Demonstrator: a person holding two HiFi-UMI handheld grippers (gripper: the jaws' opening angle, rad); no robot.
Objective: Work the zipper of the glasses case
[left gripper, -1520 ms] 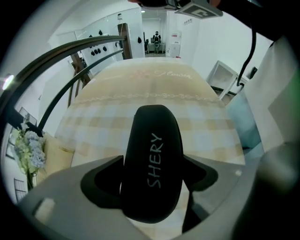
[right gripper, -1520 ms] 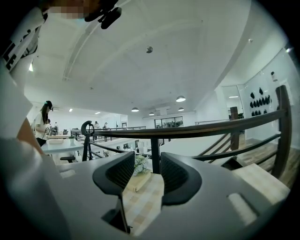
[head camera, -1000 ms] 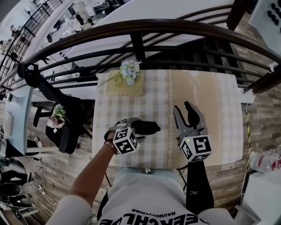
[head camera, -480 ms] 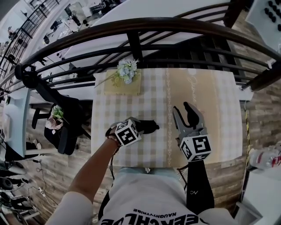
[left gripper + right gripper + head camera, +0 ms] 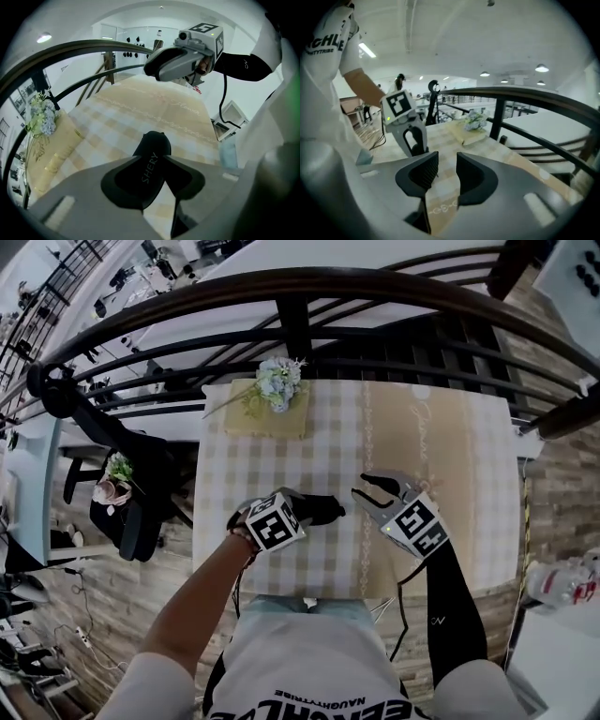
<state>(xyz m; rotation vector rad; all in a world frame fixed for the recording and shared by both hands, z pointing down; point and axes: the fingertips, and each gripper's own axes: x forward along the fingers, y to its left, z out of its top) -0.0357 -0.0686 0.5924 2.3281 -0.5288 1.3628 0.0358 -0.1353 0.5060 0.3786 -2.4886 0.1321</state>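
On the table the case lies crosswise, its long axis running left to right. The left gripper is clamped on its left end. The free end points at the right gripper, near on the right, whose empty jaws stand partly apart and have just been closing.

Grey left gripper, on a bare forearm by the table's front edge, points steeply down, jaws clamped on the black glasses case. Grey right gripper, on a black-sleeved arm, aims left; its empty, parted jaws have just been closing.
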